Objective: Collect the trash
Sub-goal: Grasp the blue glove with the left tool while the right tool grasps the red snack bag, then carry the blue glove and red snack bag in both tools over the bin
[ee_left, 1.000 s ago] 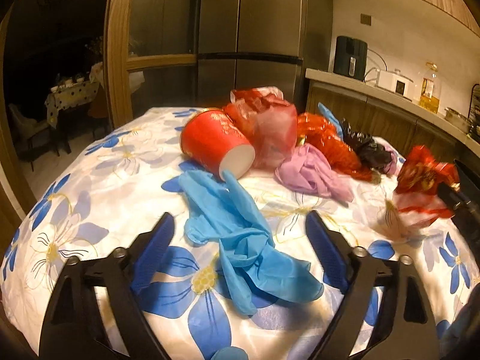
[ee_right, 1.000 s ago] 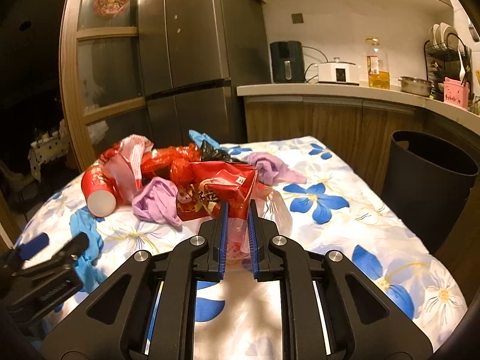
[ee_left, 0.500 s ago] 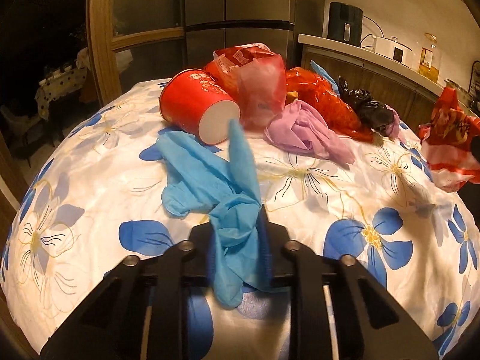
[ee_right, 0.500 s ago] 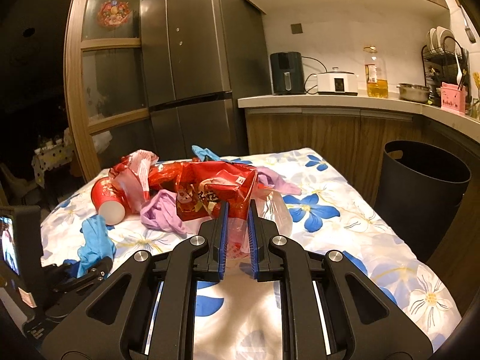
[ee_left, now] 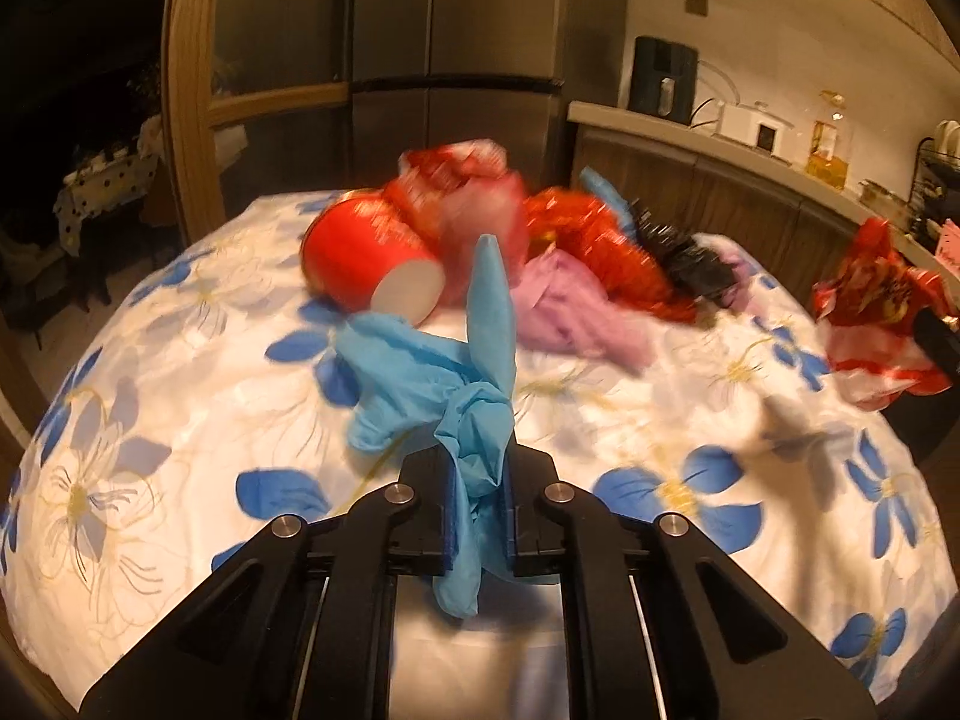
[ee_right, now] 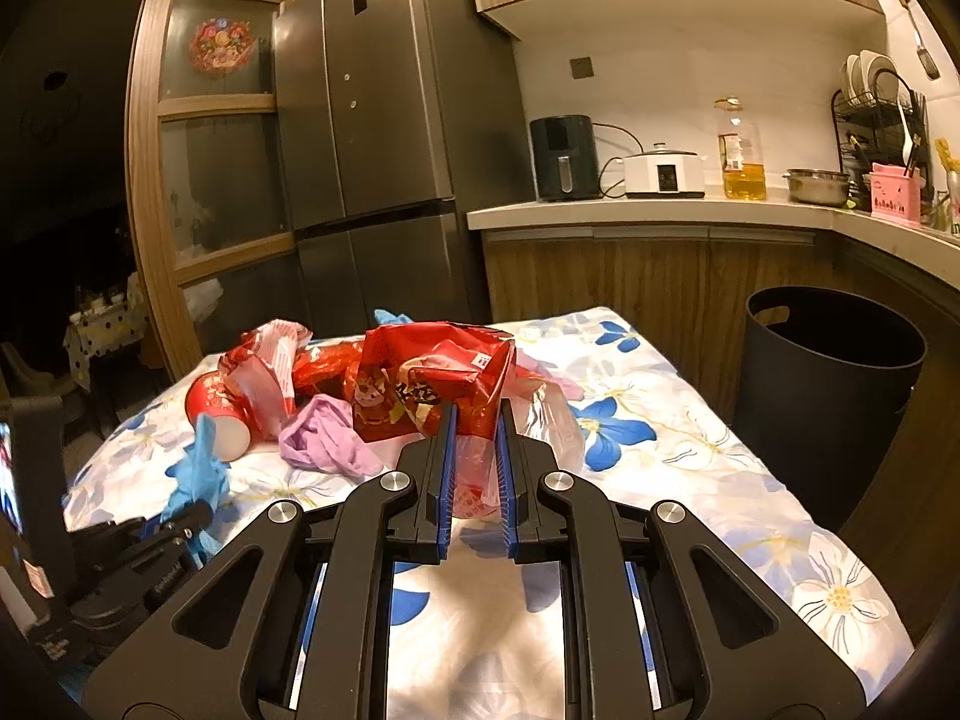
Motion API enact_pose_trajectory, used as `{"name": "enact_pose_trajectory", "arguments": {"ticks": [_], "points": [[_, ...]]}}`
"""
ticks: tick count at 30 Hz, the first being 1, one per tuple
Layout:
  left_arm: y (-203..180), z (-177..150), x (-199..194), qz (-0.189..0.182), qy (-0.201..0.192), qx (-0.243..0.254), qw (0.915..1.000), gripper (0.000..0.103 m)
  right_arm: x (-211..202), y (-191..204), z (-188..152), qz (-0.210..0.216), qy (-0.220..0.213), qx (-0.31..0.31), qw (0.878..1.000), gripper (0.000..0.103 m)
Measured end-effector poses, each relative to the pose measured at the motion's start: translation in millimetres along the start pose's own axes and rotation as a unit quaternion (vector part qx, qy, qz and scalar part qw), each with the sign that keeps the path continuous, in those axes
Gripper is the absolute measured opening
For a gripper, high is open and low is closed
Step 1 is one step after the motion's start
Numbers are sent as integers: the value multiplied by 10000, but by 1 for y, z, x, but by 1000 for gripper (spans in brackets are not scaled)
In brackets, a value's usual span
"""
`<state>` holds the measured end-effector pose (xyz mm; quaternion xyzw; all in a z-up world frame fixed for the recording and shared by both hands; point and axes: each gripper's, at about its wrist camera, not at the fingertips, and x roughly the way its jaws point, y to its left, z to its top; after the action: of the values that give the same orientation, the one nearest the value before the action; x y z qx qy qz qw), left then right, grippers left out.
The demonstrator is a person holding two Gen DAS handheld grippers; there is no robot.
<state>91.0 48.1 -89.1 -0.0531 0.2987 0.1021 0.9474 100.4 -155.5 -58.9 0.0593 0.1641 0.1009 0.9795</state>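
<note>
A blue glove (ee_left: 420,372) is pinched between the pads of my left gripper (ee_left: 477,462), whose jaws are closing on it; part of the glove stands up and part drapes on the flowered tablecloth (ee_left: 150,396). My right gripper (ee_right: 476,420) is shut on a red snack wrapper (ee_right: 432,384) and holds it above the table. Lying on the cloth are a red paper cup (ee_left: 360,252) on its side, a purple glove (ee_left: 570,306), red foil wrappers (ee_left: 600,240) and a black crumpled piece (ee_left: 690,252).
A black bin (ee_right: 828,384) stands on the floor to the right of the table. Behind it runs a wooden counter (ee_right: 660,216) with appliances. A dark fridge (ee_right: 390,120) rises beyond the table's far edge.
My left gripper went from wide open around the blue glove to closed on it, and the glove has bunched up. My right gripper has lifted the red wrapper slightly.
</note>
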Motion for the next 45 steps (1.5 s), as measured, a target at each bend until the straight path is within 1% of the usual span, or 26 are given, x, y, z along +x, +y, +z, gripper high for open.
{"name": "enact_pose_trajectory", "arguments": {"ticks": [4, 8, 13, 20, 26, 34, 45], "points": [[-19, 13, -14, -173, -246, 127, 9995, 11, -6, -8, 2, -45, -66, 43, 10000, 12], [-42, 25, -22, -368, -405, 240, 9982, 11, -12, -18, 4, -116, -123, 100, 9998, 12], [-75, 37, -27, -625, -534, 386, 9959, 11, -21, -42, 9, -297, -239, 180, 9991, 12], [-131, 54, -32, -997, -732, 646, 9902, 11, -31, -81, 21, -605, -396, 348, 9968, 12], [-181, 65, -35, -1369, -851, 902, 9828, 11, -43, -115, 34, -944, -604, 423, 9928, 12], [-245, 77, -35, -1782, -965, 1218, 9716, 11, -46, -157, 53, -1349, -780, 487, 9866, 12], [-313, 91, -30, -2214, -1034, 1449, 9588, 11, -45, -212, 70, -1835, -905, 581, 9771, 12]]}}
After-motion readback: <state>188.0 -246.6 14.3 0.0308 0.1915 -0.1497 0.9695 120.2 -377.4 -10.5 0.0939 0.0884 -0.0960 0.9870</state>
